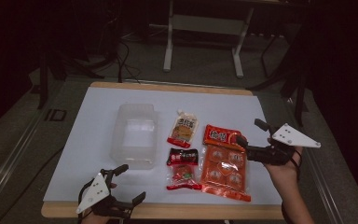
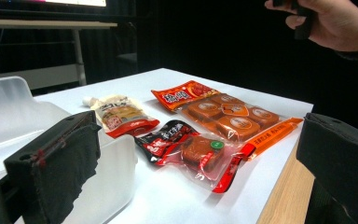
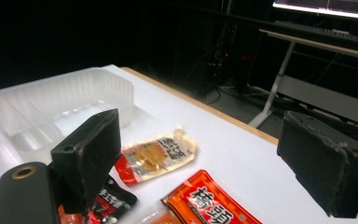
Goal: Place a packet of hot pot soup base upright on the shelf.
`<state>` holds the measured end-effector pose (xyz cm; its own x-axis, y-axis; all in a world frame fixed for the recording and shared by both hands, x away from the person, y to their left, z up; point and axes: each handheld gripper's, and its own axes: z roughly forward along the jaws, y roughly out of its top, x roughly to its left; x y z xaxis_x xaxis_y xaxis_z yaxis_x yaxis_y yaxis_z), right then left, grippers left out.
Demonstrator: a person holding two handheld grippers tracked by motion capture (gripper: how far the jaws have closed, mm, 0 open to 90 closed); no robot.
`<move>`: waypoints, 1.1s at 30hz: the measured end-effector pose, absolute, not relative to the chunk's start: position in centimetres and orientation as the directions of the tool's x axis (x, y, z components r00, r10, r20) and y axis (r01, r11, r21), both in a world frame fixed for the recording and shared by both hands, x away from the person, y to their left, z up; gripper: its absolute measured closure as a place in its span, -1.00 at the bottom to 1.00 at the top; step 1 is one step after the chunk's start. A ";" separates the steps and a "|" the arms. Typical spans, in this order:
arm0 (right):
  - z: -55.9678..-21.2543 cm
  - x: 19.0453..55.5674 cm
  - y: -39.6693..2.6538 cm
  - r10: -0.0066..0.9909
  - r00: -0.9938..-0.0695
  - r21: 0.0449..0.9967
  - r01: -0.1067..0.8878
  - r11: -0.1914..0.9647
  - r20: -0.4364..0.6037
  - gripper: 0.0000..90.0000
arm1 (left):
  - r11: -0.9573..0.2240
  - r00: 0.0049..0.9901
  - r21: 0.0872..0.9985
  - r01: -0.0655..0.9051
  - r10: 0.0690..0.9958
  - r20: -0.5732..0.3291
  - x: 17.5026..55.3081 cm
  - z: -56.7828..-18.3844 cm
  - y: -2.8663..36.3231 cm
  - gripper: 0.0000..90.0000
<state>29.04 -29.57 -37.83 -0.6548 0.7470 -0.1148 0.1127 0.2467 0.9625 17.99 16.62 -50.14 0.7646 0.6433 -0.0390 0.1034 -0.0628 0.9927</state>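
Several snack packets lie on the white sheet (image 1: 98,116): a beige pouch (image 1: 183,129), a red-orange packet (image 1: 221,136), a large orange pack of four pieces (image 1: 224,170), a black-and-red packet (image 1: 182,157) and a clear red packet (image 1: 183,177). To their left stands an empty clear plastic container (image 1: 135,135). My left gripper (image 1: 131,183) is open at the front left, near the container's front corner. My right gripper (image 1: 250,132) hovers open beside the red-orange packet's right end. In the left gripper view the clear red packet (image 2: 205,154) lies between the jaws, farther ahead.
The sheet covers a wooden table whose front edge (image 1: 177,211) shows below the packets. A white desk frame (image 1: 205,28) and cables stand on the floor behind. Bare sheet lies left of the container and along the back. The person's right hand (image 2: 340,21) is in the left gripper view.
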 end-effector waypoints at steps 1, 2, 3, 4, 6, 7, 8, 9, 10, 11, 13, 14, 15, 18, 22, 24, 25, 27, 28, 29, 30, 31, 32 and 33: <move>-38.0 29.4 -29.7 0.749 -0.654 0.961 0.125 0.248 -0.108 -0.70 | -0.063 0.764 0.993 0.103 0.644 -0.039 18.0 -50.1 16.6 -1.00; -38.2 29.6 -29.8 0.750 -0.653 0.960 0.131 0.249 -0.106 -0.70 | -0.061 0.764 0.993 0.103 0.644 -0.040 18.0 -50.2 16.6 -1.00; -38.4 29.9 -29.9 0.754 -0.648 0.958 0.136 0.252 -0.106 -0.70 | -0.061 0.764 0.993 0.105 0.644 -0.041 18.0 -50.2 16.6 -1.00; -38.5 30.1 -30.0 0.755 -0.647 0.956 0.144 0.257 -0.106 -0.70 | -0.061 0.764 0.993 0.106 0.644 -0.042 18.0 -50.2 16.6 -1.00; -38.9 30.5 -30.1 0.758 -0.644 0.951 0.158 0.265 -0.104 -0.70 | -0.063 0.764 0.992 0.106 0.644 -0.041 18.0 -50.2 16.6 -1.00; -39.1 30.7 -30.2 0.759 -0.643 0.950 0.164 0.267 -0.102 -0.70 | -0.063 0.764 0.992 0.106 0.644 -0.041 18.1 -50.2 16.6 -1.00; -39.2 30.8 -30.2 0.760 -0.642 0.949 0.170 0.267 -0.099 -0.70 | -0.065 0.764 0.992 0.107 0.644 -0.040 18.1 -50.2 16.6 -1.00; -39.4 31.0 -30.3 0.762 -0.640 0.948 0.177 0.266 -0.094 -0.69 | -0.065 0.764 0.992 0.106 0.644 -0.040 18.0 -50.2 16.6 -1.00; -39.4 31.0 -30.3 0.762 -0.640 0.948 0.177 0.266 -0.094 -0.69 | -0.065 0.764 0.992 0.106 0.644 -0.040 18.0 -50.2 16.6 -1.00; -39.8 31.4 -30.4 0.762 -0.641 0.946 0.185 0.266 -0.089 -0.68 | -0.065 0.764 0.992 0.106 0.644 -0.039 18.0 -50.2 16.6 -1.00; -40.2 31.7 -30.5 0.762 -0.642 0.945 0.192 0.264 -0.082 -0.68 | -0.067 0.763 0.992 0.105 0.645 -0.037 18.0 -50.2 16.6 -1.00; -40.4 31.9 -30.5 0.765 -0.639 0.944 0.198 0.265 -0.081 -0.68 | -0.066 0.763 0.992 0.106 0.645 -0.038 18.0 -50.2 16.6 -1.00; -40.6 32.1 -30.5 0.767 -0.637 0.942 0.203 0.266 -0.080 -0.67 | -0.066 0.763 0.992 0.106 0.645 -0.039 18.0 -50.2 16.6 -1.00; -41.3 32.7 -30.6 0.771 -0.632 0.936 0.221 0.272 -0.075 -0.65 | -0.069 0.763 0.992 0.107 0.645 -0.037 18.1 -50.2 16.6 -1.00; -42.2 33.6 -30.8 0.776 -0.628 0.930 0.250 0.270 -0.056 -0.63 | -0.072 0.764 0.992 0.106 0.644 -0.035 18.1 -50.3 16.6 -1.00; -42.5 33.8 -30.8 0.779 -0.625 0.928 0.257 0.269 -0.053 -0.63 | -0.074 0.764 0.992 0.107 0.644 -0.034 18.1 -50.3 16.6 -1.00; -42.7 34.1 -30.8 0.780 -0.623 0.924 0.268 0.271 -0.049 -0.62 | -0.074 0.765 0.992 0.107 0.644 -0.034 18.1 -50.3 16.6 -1.00; -43.2 34.4 -30.8 0.782 -0.621 0.920 0.274 0.280 -0.053 -0.62 | -0.071 0.764 0.992 0.108 0.644 -0.037 18.1 -50.3 16.5 -1.00; -43.4 34.5 -30.8 0.782 -0.621 0.918 0.277 0.284 -0.054 -0.57 | -0.071 0.764 0.992 0.108 0.644 -0.037 18.1 -50.3 16.5 -1.00; -43.6 34.7 -30.9 0.783 -0.619 0.915 0.283 0.288 -0.055 -0.57 | -0.072 0.764 0.992 0.107 0.644 -0.036 18.1 -50.3 16.5 -1.00; -44.0 35.1 -30.9 0.783 -0.619 0.912 0.290 0.292 -0.054 -0.56 | -0.072 0.764 0.992 0.107 0.644 -0.036 18.1 -50.3 16.5 -1.00; -44.0 35.1 -30.9 0.783 -0.619 0.912 0.290 0.292 -0.054 -0.56 | -0.072 0.764 0.992 0.107 0.644 -0.036 18.1 -50.3 16.5 -1.00; -44.2 35.2 -31.0 0.785 -0.617 0.909 0.294 0.295 -0.055 -0.52 | -0.075 0.764 0.991 0.109 0.644 -0.035 18.1 -50.3 16.5 -1.00; -44.4 35.4 -31.0 0.785 -0.617 0.906 0.301 0.298 -0.054 -0.51 | -0.075 0.764 0.991 0.108 0.644 -0.034 18.1 -50.3 16.5 -1.00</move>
<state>35.36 -31.04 -44.38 -0.6165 0.7855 -0.0536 0.3006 0.2977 0.9061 18.14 16.47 -50.31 0.7638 0.6445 -0.0344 0.1079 -0.0750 0.9913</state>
